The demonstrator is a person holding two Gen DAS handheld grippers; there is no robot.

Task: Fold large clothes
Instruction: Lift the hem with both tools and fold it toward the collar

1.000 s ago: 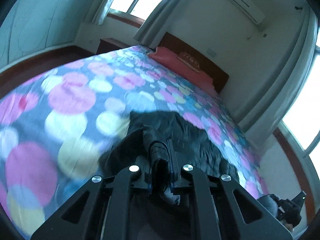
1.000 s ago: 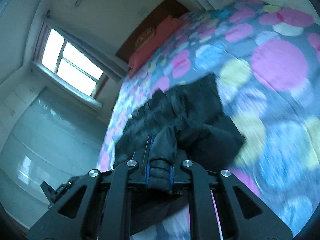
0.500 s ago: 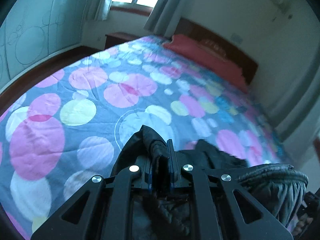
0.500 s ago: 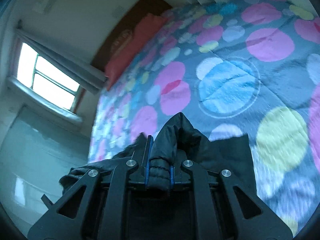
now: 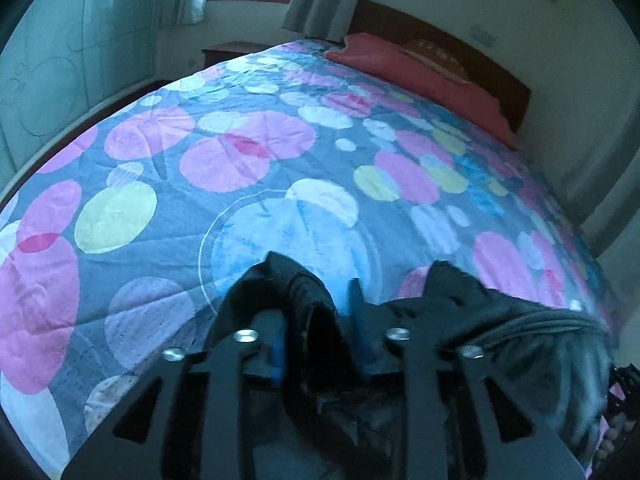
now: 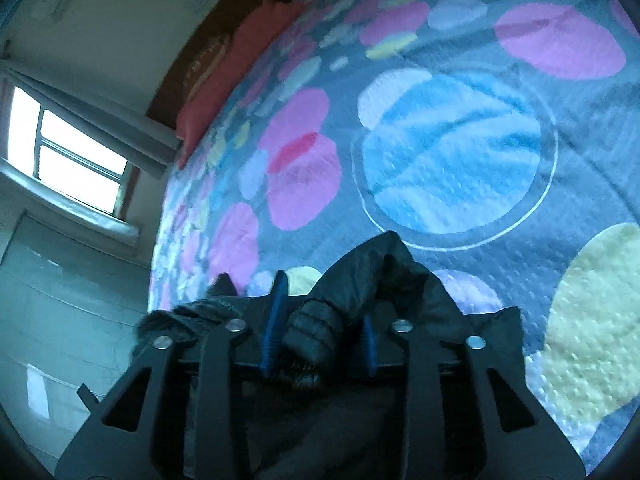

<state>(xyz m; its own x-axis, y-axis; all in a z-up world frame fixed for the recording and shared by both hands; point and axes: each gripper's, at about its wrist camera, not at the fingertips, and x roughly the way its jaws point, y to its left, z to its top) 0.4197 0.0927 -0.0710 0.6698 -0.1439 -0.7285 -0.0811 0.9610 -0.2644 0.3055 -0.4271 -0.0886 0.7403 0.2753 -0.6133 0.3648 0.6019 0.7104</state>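
While both grippers hover over the bed [image 5: 248,152], their fingers are spread around dark jacket [image 6: 360,276] folds. Left gripper [image 5: 318,320] and right gripper [image 6: 320,320] should probably let go evenly, toward twelve o'clock.

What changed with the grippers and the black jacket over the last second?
Both grippers, left and right, carried the black jacket forward over the quilt, then their fingers spread apart. They now stand open with folds of jacket loose between them, apparently just released. The quilt and red pillow stayed put.

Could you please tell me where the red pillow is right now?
The long red pillow lies at the far end of the circle-patterned bedspread, against the dark wooden headboard.
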